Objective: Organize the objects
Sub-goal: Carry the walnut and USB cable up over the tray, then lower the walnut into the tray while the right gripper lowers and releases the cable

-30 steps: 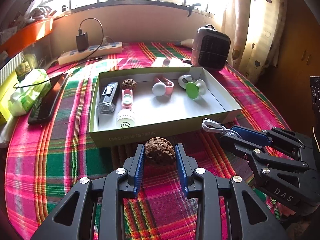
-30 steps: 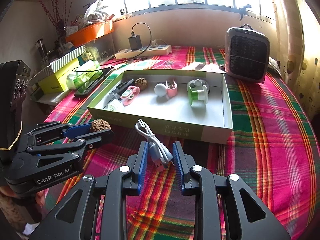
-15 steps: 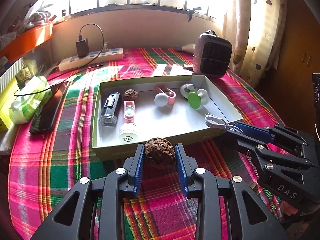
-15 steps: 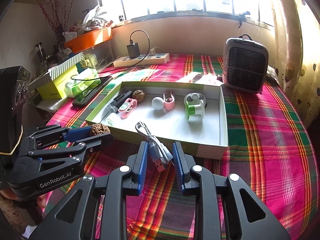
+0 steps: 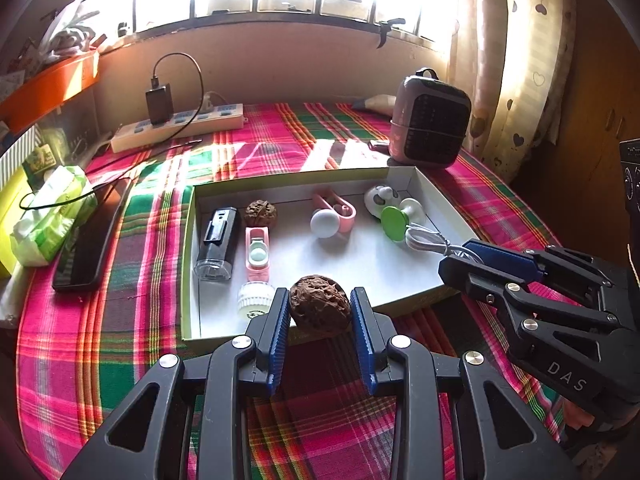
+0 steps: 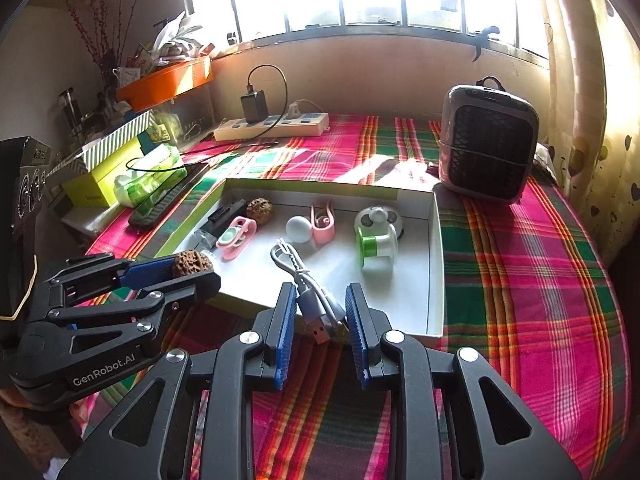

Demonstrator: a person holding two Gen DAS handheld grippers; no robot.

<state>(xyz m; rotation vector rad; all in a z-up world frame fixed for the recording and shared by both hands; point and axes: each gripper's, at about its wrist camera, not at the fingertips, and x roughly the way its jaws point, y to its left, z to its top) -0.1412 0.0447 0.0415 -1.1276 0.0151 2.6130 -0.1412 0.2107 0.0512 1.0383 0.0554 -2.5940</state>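
Note:
My left gripper [image 5: 320, 312] is shut on a brown walnut [image 5: 320, 309], held over the near edge of the shallow cardboard box [image 5: 188, 248]. My right gripper [image 6: 321, 314] is shut on a coiled white USB cable [image 6: 310, 288], also over the box's near edge. In the right wrist view the left gripper [image 6: 196, 270] shows at the left with the walnut [image 6: 191, 263]. In the left wrist view the right gripper [image 5: 460, 258] shows at the right with the cable [image 5: 428, 240]. Inside the box lie a second walnut [image 5: 261, 212], a black tube [image 5: 218, 240], pink clips [image 5: 257, 254] and a green spool [image 5: 394, 222].
A small heater [image 5: 432, 128] stands behind the box at the right. A power strip [image 5: 176, 128] with a charger lies at the back. A dark phone [image 5: 90, 240] and a tissue pack [image 5: 48, 216] lie left of the box on the plaid cloth [image 6: 520, 280].
Both grippers have moved forward and slightly up, from in front of the box to over its near edge, carrying the walnut and the cable.

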